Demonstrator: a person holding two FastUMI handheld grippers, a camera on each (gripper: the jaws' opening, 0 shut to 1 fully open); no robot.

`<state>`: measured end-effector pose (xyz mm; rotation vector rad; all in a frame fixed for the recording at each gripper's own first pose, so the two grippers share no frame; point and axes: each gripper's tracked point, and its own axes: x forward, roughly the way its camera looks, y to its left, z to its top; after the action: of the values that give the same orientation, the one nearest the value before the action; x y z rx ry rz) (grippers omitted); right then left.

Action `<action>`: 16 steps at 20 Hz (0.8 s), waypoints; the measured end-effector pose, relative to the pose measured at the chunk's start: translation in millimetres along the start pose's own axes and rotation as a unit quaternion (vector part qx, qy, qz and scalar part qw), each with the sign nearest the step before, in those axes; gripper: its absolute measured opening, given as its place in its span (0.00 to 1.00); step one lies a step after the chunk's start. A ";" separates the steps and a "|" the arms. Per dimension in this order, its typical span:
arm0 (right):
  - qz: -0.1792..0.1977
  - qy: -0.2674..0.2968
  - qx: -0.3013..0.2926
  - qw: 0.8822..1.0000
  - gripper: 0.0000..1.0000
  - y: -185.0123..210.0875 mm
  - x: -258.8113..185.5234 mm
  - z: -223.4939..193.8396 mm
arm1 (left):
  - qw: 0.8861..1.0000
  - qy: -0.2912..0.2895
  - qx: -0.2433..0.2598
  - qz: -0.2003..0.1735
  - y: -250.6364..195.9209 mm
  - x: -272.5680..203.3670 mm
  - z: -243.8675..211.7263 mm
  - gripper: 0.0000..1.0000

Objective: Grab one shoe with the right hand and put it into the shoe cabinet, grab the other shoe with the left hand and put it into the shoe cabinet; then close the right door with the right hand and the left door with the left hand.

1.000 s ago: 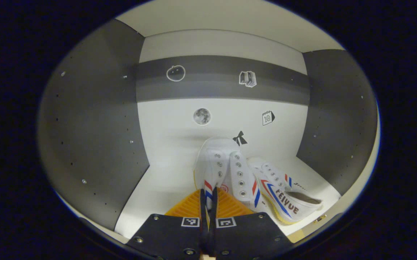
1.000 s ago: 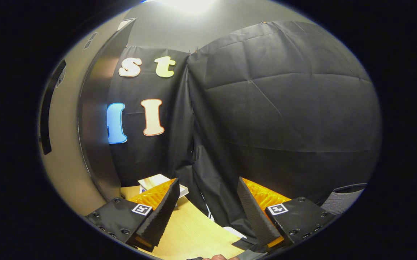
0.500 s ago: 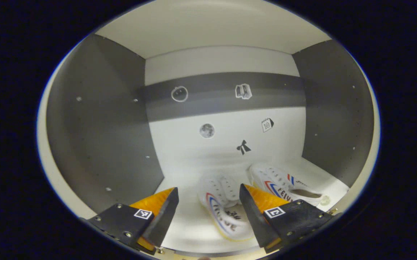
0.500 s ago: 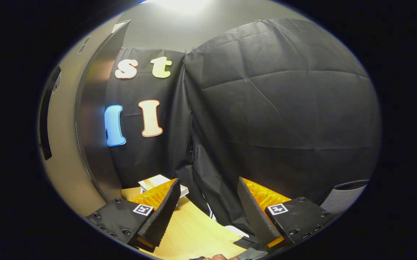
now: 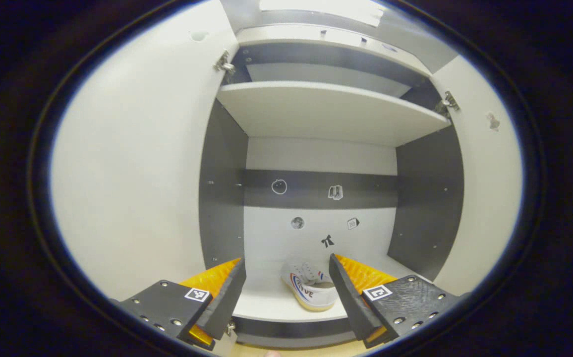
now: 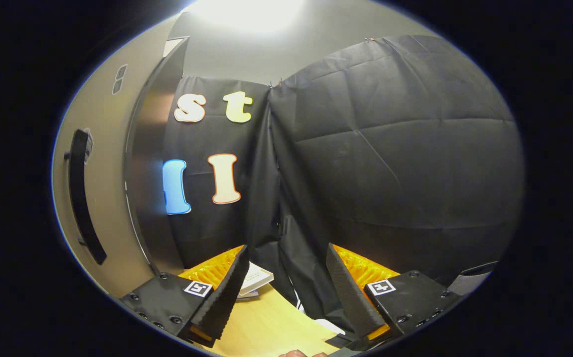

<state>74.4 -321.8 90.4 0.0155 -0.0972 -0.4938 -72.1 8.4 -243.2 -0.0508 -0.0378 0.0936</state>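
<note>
In the left gripper view the shoe cabinet (image 5: 420, 198) stands open, its left door (image 5: 138, 173) and right door (image 5: 487, 198) swung outward. A white shoe (image 5: 311, 290) with red and blue stripes lies on the bottom shelf (image 5: 266, 297), heel toward me. My left gripper (image 5: 286, 292) is open and empty, held in front of the cabinet and apart from the shoe; its right finger hides the shelf's right part. In the right gripper view my right gripper (image 6: 286, 292) is open and empty over a wooden table (image 6: 266, 327), beside a cabinet door (image 6: 113, 223) with a black handle (image 6: 81, 198).
An upper shelf (image 5: 326, 109) spans the cabinet above the shoe. Small stickers mark the back wall (image 5: 316, 228). A white book-like object (image 6: 256, 277) lies on the table behind my right gripper's left finger. A fingertip (image 6: 299, 353) shows at the bottom edge.
My left gripper, shut on the shoe a second ago, opened, left it on the bottom shelf and drew back out of the cabinet. The right gripper shifted slightly, bringing the door handle more into view.
</note>
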 end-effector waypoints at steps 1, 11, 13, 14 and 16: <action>0.007 0.002 0.008 1.000 0.93 3.2 0.4 4.2 | 1.000 -0.005 0.002 0.003 2.1 -17.4 -1.1 0.96; 0.067 -0.023 0.014 0.997 0.93 35.3 -17.1 46.2 | 1.000 0.001 0.015 0.022 4.7 -162.8 -48.1 0.96; 0.085 -0.022 0.015 0.996 0.93 48.6 -22.2 51.1 | 0.999 0.021 0.015 0.022 7.3 -183.0 -70.6 0.95; 0.093 -0.025 0.012 0.995 0.93 57.0 -27.6 52.9 | 0.999 0.032 0.013 0.020 7.3 -195.5 -82.1 0.95; 0.109 -0.030 -0.002 0.994 0.98 74.0 -39.7 54.5 | 0.999 0.047 0.017 0.016 9.7 -212.3 -93.8 0.96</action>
<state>69.3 -237.3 143.9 -0.0142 -0.1559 -0.2752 -280.4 -6.6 -344.7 -0.0214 0.0580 0.1236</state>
